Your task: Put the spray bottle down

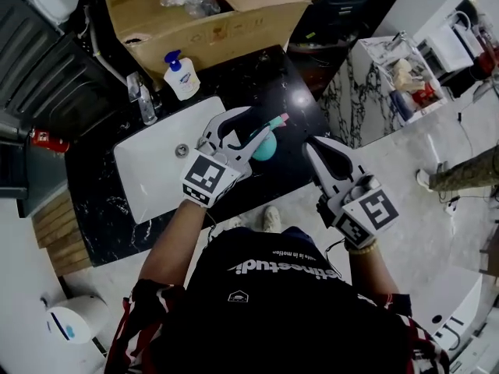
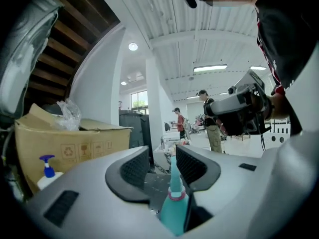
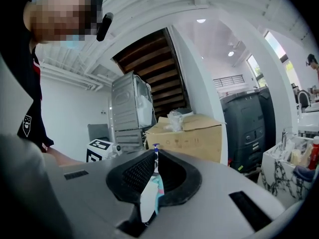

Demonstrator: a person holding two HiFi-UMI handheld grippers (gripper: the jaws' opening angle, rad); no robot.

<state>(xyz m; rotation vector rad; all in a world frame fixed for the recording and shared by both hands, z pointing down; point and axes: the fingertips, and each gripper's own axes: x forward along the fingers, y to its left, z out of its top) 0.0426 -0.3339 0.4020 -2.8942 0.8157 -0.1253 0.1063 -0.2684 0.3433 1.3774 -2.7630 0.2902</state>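
**Spray bottle upright between spread left fingers**

The black counter [image 1: 261,80] has a cardboard box [image 1: 210,29] at 12 o'clock and a white sink [image 1: 156,170] at 9. The left gripper [image 1: 253,125] is at the sink's 3 o'clock side, its fingers spread wide. The teal bottle [image 1: 264,148] stands between them, closer to the right finger. At 4 o'clock, the right gripper [image 1: 312,145] has its fingers pressed together and holds nothing.

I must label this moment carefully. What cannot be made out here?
1. Spray bottle base: the left tongs hide it in the head view and the left gripper view, so whether it rests on the counter is unclear.
2. Soap bottle label: too small, head view.
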